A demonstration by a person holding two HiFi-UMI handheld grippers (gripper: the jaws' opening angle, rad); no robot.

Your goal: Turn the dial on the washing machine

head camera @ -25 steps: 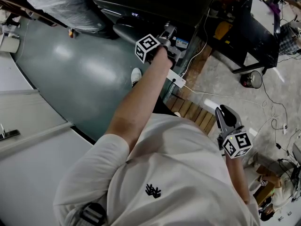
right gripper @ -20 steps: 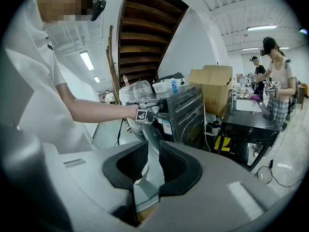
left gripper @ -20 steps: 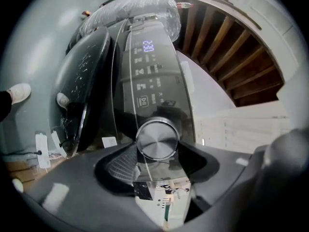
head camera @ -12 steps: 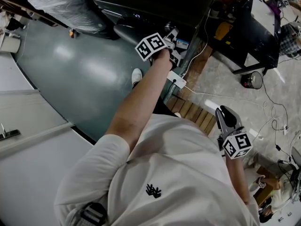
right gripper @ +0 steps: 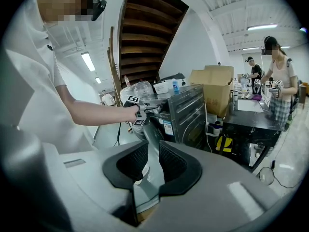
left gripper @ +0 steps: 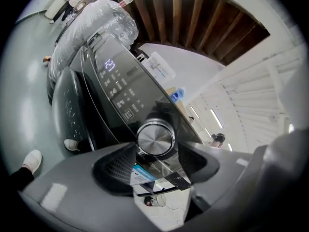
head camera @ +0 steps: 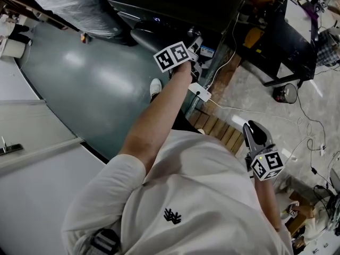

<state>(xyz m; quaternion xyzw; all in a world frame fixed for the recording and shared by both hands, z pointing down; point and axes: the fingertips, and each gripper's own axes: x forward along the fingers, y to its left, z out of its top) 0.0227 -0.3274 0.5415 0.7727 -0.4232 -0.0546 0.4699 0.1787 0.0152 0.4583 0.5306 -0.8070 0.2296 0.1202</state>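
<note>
The washing machine [head camera: 159, 7] stands dark at the top of the head view, its lit control panel [left gripper: 115, 83] slanting across the left gripper view. A round brushed-metal dial [left gripper: 155, 138] sits on that panel. My left gripper [left gripper: 155, 152] reaches straight at the dial, one jaw on each side of its rim, pads against it. In the head view this gripper [head camera: 194, 42] is at the machine's front, at the end of an outstretched arm. My right gripper [head camera: 254, 133] hangs low at the right, jaws together and empty [right gripper: 153, 154].
A white power strip [head camera: 199, 92] with a cord lies on the floor below the machine. Wooden slats [head camera: 220, 129] are underfoot. A plastic-wrapped bundle [head camera: 79, 4] sits to the machine's left. A cardboard box [right gripper: 215, 88], a black table [right gripper: 251, 117] and people stand at the right.
The left gripper has rolled about its own line at the dial; its marker cube now shows a different face. The right gripper has stayed where it was.
</note>
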